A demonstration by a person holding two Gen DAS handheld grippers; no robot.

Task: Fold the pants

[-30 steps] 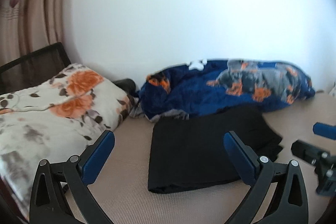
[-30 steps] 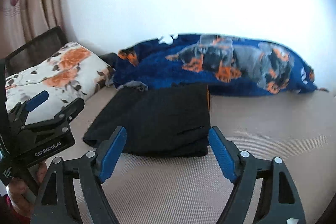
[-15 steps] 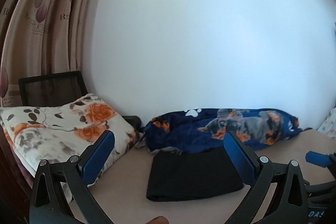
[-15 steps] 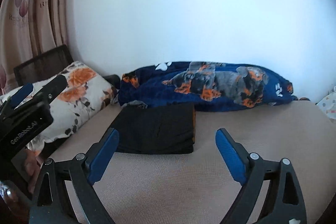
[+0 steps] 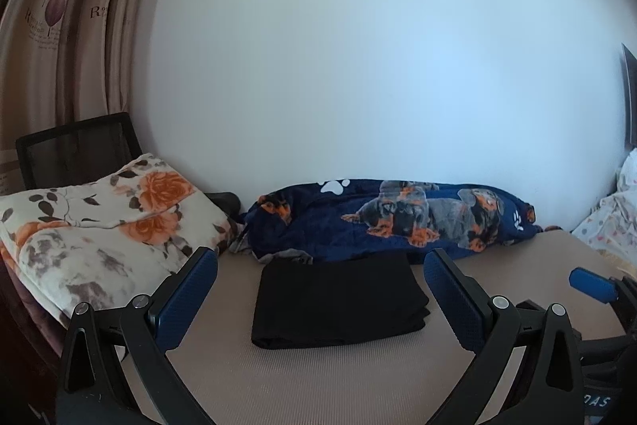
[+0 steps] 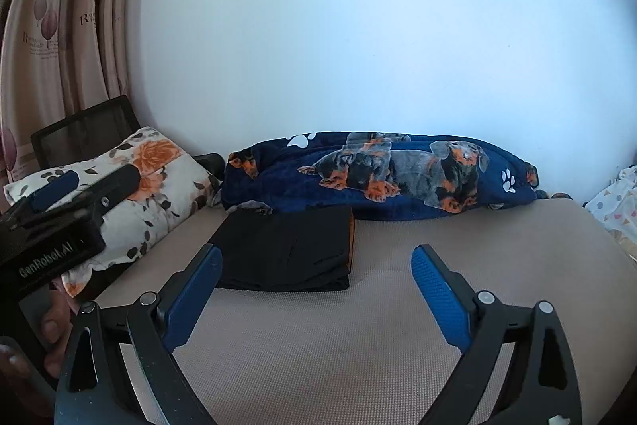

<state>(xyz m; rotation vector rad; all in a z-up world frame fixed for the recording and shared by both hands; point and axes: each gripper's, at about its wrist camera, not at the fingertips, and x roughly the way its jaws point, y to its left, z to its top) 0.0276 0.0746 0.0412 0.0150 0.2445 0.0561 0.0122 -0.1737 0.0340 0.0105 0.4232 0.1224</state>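
The black pants (image 5: 338,301) lie folded into a flat rectangle on the beige bed surface (image 5: 358,385), in front of a blue dog-print blanket. Held back from them and above the bed, my left gripper (image 5: 320,255) is open with nothing between its blue pads. In the right wrist view the pants (image 6: 286,249) lie ahead and to the left. My right gripper (image 6: 316,251) has its jaws opening, wide apart and empty over bare bed. Each view shows the other gripper at its edge; a hand (image 6: 51,329) holds the left one.
A blue dog-print blanket (image 5: 398,222) is bunched along the white wall behind the pants. A floral quilt (image 5: 99,234) is piled at the left, with a black mesh chair back (image 5: 75,146) and curtains (image 5: 59,26) behind it. Pale patterned fabric (image 5: 613,218) lies at the far right.
Both grippers have drawn back and risen from the pants, which now look smaller and farther off. The right gripper's jaws have widened. The pants have not moved.
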